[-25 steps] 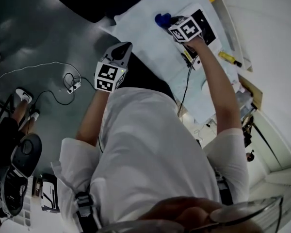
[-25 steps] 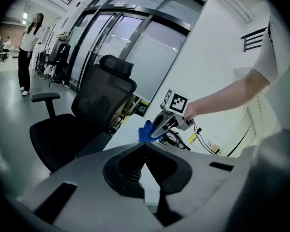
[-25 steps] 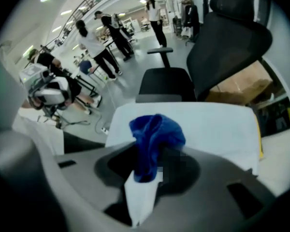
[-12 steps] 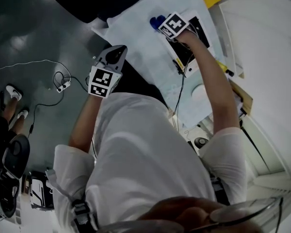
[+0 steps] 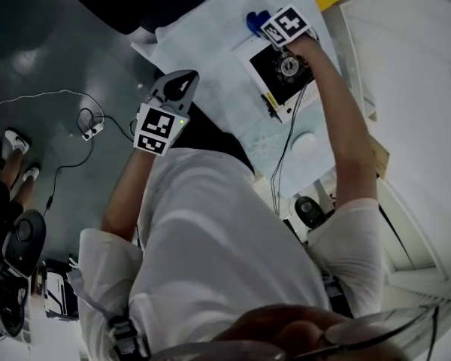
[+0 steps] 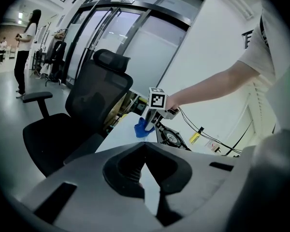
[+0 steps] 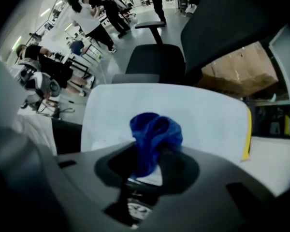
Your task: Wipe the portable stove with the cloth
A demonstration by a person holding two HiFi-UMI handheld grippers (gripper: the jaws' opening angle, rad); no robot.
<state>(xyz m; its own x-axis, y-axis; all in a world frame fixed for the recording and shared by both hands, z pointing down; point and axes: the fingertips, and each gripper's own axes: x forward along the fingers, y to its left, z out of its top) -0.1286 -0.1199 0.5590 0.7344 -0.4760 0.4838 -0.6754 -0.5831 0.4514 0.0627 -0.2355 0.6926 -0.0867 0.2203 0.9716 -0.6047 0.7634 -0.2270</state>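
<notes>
Head view looks steeply down; both gripper views, facing forward, share the blue cloth (image 6: 143, 128).

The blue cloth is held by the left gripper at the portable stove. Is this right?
Not quite: it is the right gripper, not the left, that holds the blue cloth at the portable stove. The right gripper view shows the cloth pinched between its jaws; the left gripper holds nothing.
</notes>
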